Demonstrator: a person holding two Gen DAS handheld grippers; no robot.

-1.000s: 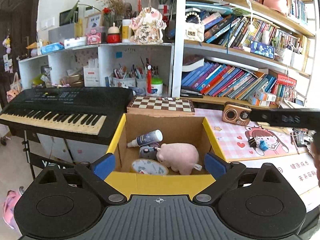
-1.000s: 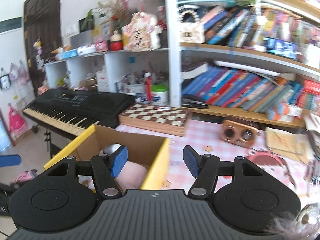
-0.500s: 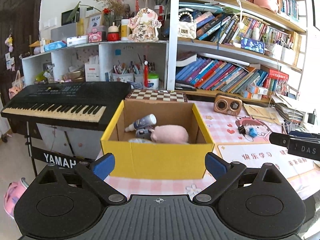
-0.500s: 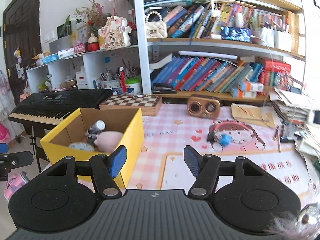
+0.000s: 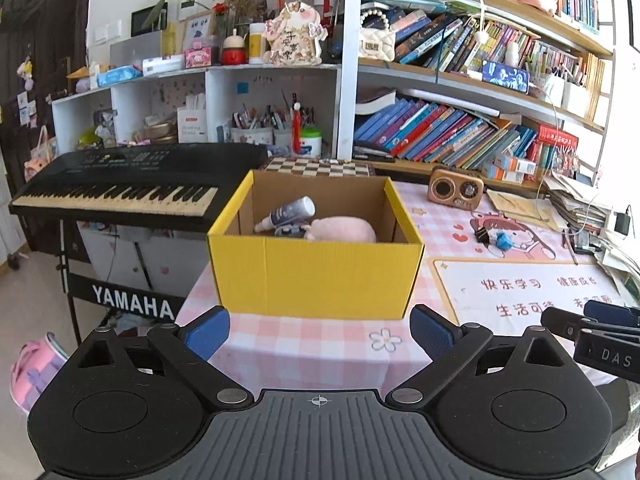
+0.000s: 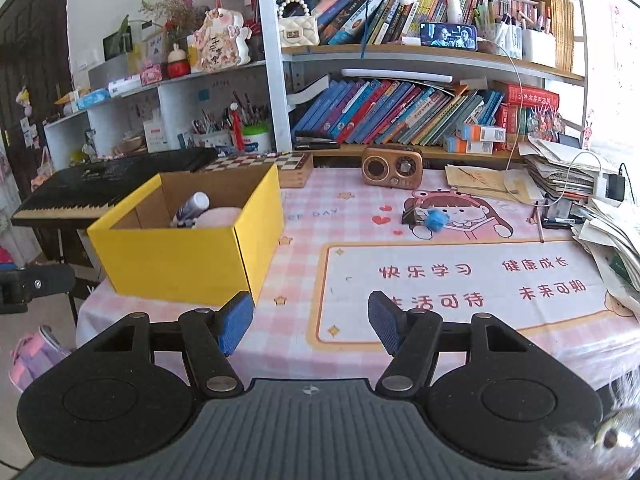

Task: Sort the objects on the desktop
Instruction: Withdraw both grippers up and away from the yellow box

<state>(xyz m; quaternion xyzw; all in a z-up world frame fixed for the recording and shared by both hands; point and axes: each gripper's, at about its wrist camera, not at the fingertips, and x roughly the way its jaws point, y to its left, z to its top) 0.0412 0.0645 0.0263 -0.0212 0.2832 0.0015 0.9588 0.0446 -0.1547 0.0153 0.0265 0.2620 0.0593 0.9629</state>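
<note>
A yellow cardboard box (image 5: 316,276) (image 6: 176,264) stands at the left end of the pink checked table (image 6: 296,216). Inside lie a pink plush pig (image 5: 344,230) (image 6: 218,216), a white and purple bottle (image 5: 286,212) (image 6: 192,208) and a small dark item. My left gripper (image 5: 319,332) hangs open in front of the box, nothing between its blue pads. My right gripper (image 6: 311,320) is open and empty too, above the table's front edge right of the box. A blue fluffy ball with a black clip (image 6: 428,218) (image 5: 494,238) lies on the cartoon mat.
A brown retro radio (image 6: 392,166) and a chessboard box (image 6: 280,164) sit at the table's back. Bookshelves (image 6: 400,116) rise behind, paper stacks (image 6: 600,216) on the right. A black Yamaha keyboard (image 5: 132,188) stands left of the table. A white printed mat (image 6: 460,284) covers the front right.
Both grippers have drawn back from the box toward the table's front, so the box looks smaller and farther. The right gripper has also shifted right. Both stay open and empty.
</note>
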